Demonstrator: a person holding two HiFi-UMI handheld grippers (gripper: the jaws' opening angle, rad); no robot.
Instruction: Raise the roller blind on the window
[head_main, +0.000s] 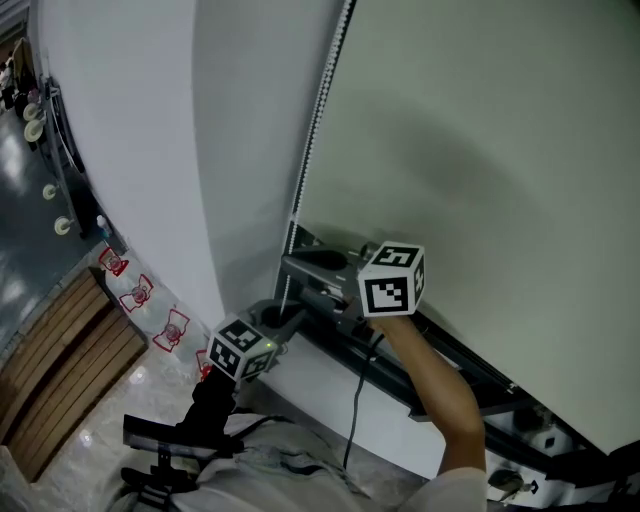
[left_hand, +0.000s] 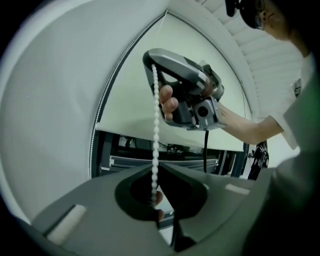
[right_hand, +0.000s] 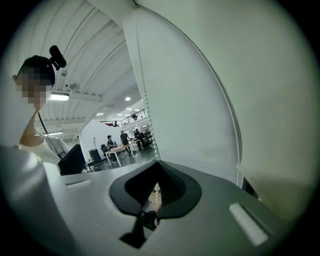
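The pale roller blind (head_main: 480, 150) covers the window, and its bottom bar (left_hand: 175, 140) hangs above the dark frame. A white bead chain (head_main: 318, 120) runs down the blind's left edge. My right gripper (head_main: 296, 264), with its marker cube, is shut on the chain. In the right gripper view the beads (right_hand: 144, 100) drop into the closed right gripper (right_hand: 155, 195). Just below it my left gripper (head_main: 284, 318) is shut on the same chain. From the left gripper view the chain (left_hand: 155, 125) rises taut from the left gripper (left_hand: 153, 200) up to the right gripper (left_hand: 152, 67).
A white wall (head_main: 140, 150) stands left of the chain. The dark window frame rail (head_main: 460, 365) runs below the blind. A black cable (head_main: 354, 420) hangs from my right gripper. Wooden flooring (head_main: 60, 360) lies far below on the left. Several people stand at a distant desk (right_hand: 120, 144).
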